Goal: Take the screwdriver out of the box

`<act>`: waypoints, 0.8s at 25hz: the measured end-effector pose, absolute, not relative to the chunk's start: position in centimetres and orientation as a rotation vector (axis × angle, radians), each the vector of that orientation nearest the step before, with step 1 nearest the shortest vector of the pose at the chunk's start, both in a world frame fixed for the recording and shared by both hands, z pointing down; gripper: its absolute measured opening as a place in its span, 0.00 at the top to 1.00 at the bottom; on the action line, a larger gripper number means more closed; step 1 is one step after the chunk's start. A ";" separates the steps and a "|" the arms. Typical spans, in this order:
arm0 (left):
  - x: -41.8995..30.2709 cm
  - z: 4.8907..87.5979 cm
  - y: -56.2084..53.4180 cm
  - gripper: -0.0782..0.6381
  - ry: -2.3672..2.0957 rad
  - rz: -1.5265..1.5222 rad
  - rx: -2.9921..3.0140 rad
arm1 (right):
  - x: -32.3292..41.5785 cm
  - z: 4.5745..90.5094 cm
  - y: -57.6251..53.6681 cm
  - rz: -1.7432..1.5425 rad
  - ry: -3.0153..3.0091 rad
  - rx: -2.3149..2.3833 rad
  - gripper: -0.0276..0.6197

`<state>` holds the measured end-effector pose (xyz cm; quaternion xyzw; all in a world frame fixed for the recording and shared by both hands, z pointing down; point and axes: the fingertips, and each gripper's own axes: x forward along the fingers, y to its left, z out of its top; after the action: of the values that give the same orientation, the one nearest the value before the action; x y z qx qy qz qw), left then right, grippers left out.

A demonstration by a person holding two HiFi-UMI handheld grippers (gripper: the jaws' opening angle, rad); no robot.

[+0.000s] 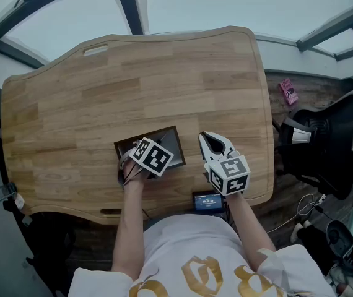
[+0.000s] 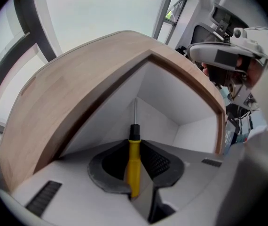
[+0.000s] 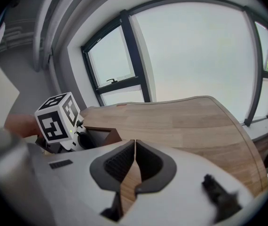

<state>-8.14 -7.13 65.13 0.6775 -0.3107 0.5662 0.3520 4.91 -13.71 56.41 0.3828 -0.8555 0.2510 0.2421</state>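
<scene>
A shallow wooden box (image 1: 175,140) with a white inside (image 2: 171,98) lies near the table's front edge. My left gripper (image 1: 147,161) points straight down into it; its marker cube hides the jaws in the head view. In the left gripper view my left gripper (image 2: 134,142) is shut on the yellow handle of a screwdriver (image 2: 133,161), whose black collar and metal shaft run toward the box's inner corner. My right gripper (image 1: 207,138) hovers over the table just right of the box. In its own view my right gripper (image 3: 135,144) is shut with nothing in it, and the left gripper's cube (image 3: 59,117) shows beside the box (image 3: 102,134).
The wooden table (image 1: 133,79) stretches away beyond the box. A small device with a lit screen (image 1: 208,202) sits at the front edge by the person's body. A black office chair (image 1: 325,144) and cables stand on the floor to the right.
</scene>
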 end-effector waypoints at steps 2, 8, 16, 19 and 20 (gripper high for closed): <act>-8.1 65.0 -7.2 0.78 -0.801 1.462 1.762 | 4.8 56.4 -13.6 0.687 -2.339 1.045 0.91; -7.5 64.6 -7.4 0.78 -0.793 1.450 1.798 | 4.6 56.3 -13.5 0.687 -2.341 1.042 0.91; -7.8 64.1 -7.3 0.78 -0.798 1.442 1.815 | 4.5 56.1 -13.5 0.686 -2.346 1.039 0.91; -7.8 63.8 -7.4 0.78 -0.805 1.425 1.827 | 4.4 55.9 -13.4 0.680 -2.352 1.036 0.91; -7.8 63.7 -7.4 0.78 -0.806 1.417 1.832 | 4.4 55.9 -13.4 0.679 -2.353 1.036 0.91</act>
<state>-7.76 -7.37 63.73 0.7030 -0.3093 0.5438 0.3381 4.38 -13.36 55.87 0.3784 -0.8592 0.2481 0.2388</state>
